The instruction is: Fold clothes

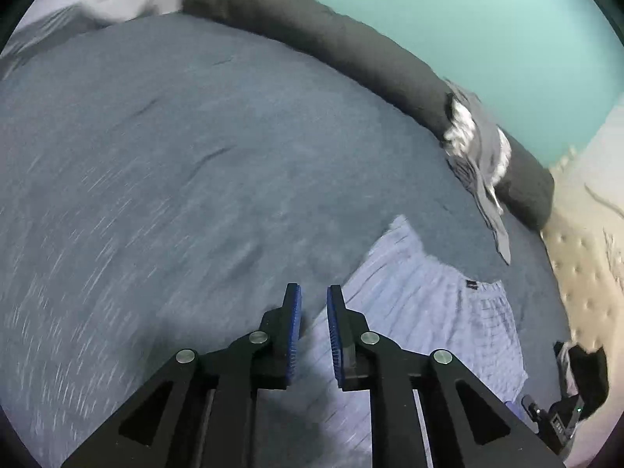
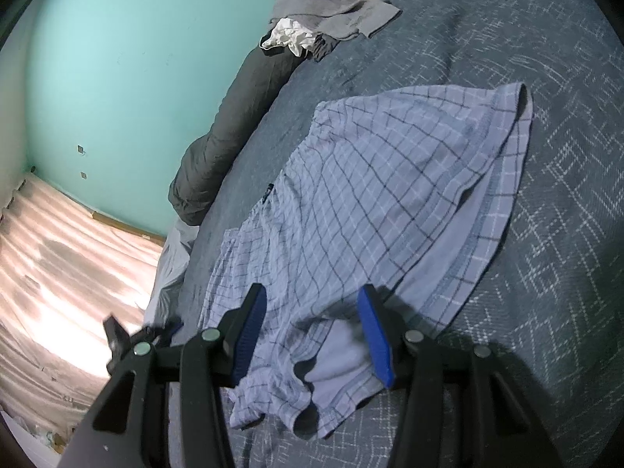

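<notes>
Light blue checked shorts [image 2: 390,179] lie spread on the blue-grey bed cover [image 2: 553,234], their near end crumpled. My right gripper [image 2: 312,292] hangs just over that crumpled end. It is wide open, and the blue pads [image 2: 376,335] straddle the cloth without clamping it. In the left wrist view the shorts [image 1: 421,312] lie low and to the right. My left gripper [image 1: 314,288] hovers at their left edge over the bed cover [image 1: 156,156], its pads a narrow gap apart with nothing between them.
A dark rolled blanket [image 1: 312,27] runs along the bed's far side against a teal wall [image 2: 117,58]. A heap of grey and white clothes [image 2: 331,7] sits on it. Wooden floor [image 2: 58,273] lies beyond the bed's edge.
</notes>
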Motion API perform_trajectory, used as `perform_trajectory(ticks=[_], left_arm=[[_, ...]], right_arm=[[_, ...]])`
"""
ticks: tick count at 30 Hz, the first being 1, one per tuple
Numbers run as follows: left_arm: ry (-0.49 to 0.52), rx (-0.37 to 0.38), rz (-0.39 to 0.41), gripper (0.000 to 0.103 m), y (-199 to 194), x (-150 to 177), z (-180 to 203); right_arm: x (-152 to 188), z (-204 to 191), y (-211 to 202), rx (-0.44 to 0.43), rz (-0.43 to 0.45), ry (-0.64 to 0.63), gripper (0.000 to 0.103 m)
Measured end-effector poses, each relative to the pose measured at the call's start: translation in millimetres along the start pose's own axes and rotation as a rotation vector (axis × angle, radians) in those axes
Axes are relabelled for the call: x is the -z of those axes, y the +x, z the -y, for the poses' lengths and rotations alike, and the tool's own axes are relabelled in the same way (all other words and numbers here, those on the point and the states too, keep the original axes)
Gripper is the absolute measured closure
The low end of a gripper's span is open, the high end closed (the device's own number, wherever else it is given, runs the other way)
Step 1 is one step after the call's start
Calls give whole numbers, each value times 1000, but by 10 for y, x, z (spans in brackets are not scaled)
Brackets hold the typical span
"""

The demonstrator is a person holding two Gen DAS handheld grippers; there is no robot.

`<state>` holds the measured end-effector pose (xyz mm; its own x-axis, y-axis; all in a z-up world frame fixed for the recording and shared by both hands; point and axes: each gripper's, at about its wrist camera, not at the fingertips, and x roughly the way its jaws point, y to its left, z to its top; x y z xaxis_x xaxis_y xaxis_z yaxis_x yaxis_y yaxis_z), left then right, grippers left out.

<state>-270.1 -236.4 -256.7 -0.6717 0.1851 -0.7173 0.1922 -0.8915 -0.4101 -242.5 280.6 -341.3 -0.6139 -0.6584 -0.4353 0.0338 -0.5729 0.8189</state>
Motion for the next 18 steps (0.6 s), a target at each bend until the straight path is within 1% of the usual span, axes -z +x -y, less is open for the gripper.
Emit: perform_trajectory(ticks=[3, 4, 6, 9, 10, 17, 18], left_arm=[[68, 13, -52, 71, 280, -230, 332], [83, 23, -77, 68, 410, -297, 424], [110, 40, -125, 68, 660, -412, 586], [186, 0, -171, 68, 963, -494, 778], [195, -12, -186, 68, 1062, -516, 808], [188, -23, -223, 69, 1313, -612, 782], [189, -26, -216, 77, 1310, -620, 781]], right_arm=[[-42, -31, -31, -23, 10, -7, 53], [-54, -38, -38, -30, 13, -12, 53], [-84, -25, -52, -38, 20, -9, 53], [-120, 38, -67, -35, 29, 9, 53], [-129, 61, -74, -34, 32, 16, 53], [-209, 155, -93, -47, 41, 53, 53], [-207, 157, -91, -49, 39, 54, 53]])
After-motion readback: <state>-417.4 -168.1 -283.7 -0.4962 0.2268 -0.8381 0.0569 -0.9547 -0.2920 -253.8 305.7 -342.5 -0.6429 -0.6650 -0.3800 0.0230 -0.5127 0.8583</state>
